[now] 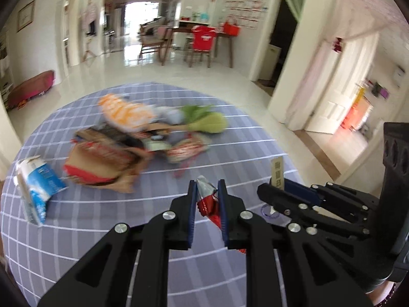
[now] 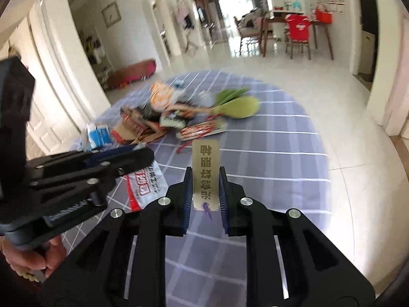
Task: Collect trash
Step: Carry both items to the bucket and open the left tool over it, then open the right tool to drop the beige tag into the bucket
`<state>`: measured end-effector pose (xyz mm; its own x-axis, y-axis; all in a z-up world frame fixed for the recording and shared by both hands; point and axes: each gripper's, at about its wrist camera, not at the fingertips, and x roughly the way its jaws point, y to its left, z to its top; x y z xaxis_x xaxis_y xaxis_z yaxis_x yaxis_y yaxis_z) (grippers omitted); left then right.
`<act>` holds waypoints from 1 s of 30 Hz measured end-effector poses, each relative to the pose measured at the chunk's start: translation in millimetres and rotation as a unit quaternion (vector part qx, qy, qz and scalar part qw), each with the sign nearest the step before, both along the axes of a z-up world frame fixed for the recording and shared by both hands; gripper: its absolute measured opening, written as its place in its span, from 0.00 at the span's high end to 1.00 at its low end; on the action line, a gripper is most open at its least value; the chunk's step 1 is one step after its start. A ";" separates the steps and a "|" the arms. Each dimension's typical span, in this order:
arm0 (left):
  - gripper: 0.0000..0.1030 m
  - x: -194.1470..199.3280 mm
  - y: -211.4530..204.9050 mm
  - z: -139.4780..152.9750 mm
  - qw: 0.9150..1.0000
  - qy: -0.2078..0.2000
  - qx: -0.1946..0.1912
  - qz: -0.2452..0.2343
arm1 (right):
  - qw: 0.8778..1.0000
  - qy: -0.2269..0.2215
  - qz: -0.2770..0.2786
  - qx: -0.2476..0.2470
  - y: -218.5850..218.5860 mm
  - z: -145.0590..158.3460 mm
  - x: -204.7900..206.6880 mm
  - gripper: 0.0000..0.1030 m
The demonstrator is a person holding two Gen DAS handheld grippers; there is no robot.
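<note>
**Above a checked desk: two wrappers held clear of the trash pile**

At lower centre, the left hand-held gripper (image 1: 207,192) clamps a red-and-silver wrapper (image 1: 206,199). The right hand-held gripper (image 2: 205,181) pinches a gold printed strip (image 2: 206,171). A blurred trash pile (image 1: 133,138) lies on the desk (image 1: 76,230), mid-frame beyond both.
</note>
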<state>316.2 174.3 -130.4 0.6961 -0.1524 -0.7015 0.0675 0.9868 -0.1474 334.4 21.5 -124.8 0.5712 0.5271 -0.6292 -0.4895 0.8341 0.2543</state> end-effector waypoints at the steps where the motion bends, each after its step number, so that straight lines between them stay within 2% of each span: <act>1: 0.85 0.2 -11.1 2.3 1.000 -0.002 0.001 -0.009 | 1.000 -0.004 -0.008 0.006 -12.0 4.1 -3.1 0.82; 6: 0.85 5.2 -86.8 8.1 0.997 -0.005 0.007 -0.075 | 0.997 -0.020 -0.070 0.029 -93.6 12.7 -21.8 0.82; 11: 0.84 11.7 -166.2 -3.5 0.989 0.008 0.021 -0.145 | 0.989 -0.019 -0.145 0.027 -170.8 -5.0 -40.2 0.82; 16: 0.84 24.5 -238.1 -34.8 0.978 0.042 0.025 -0.202 | 0.976 0.009 -0.215 0.040 -240.4 -37.7 -51.7 0.82; 22: 0.81 40.2 -292.3 -74.5 0.970 0.080 0.034 -0.228 | 0.962 0.032 -0.269 0.045 -290.5 -66.3 -59.5 0.82; 23: 0.71 43.0 -297.5 -79.0 0.970 0.086 0.035 -0.225 | 0.959 0.035 -0.276 0.046 -296.7 -72.2 -61.5 0.82; 24: 0.49 47.1 -303.9 -86.5 0.970 0.097 0.039 -0.219 | 0.957 0.039 -0.283 0.046 -302.5 -77.5 -62.7 0.82; 26: 0.29 52.2 -312.6 -98.3 0.971 0.111 0.046 -0.206 | 0.954 0.046 -0.292 0.044 -309.2 -84.7 -63.6 0.81; 30: 0.29 53.4 -317.6 -112.5 0.969 0.127 0.057 -0.205 | 0.951 0.062 -0.298 0.048 -312.9 -98.8 -61.5 0.81</act>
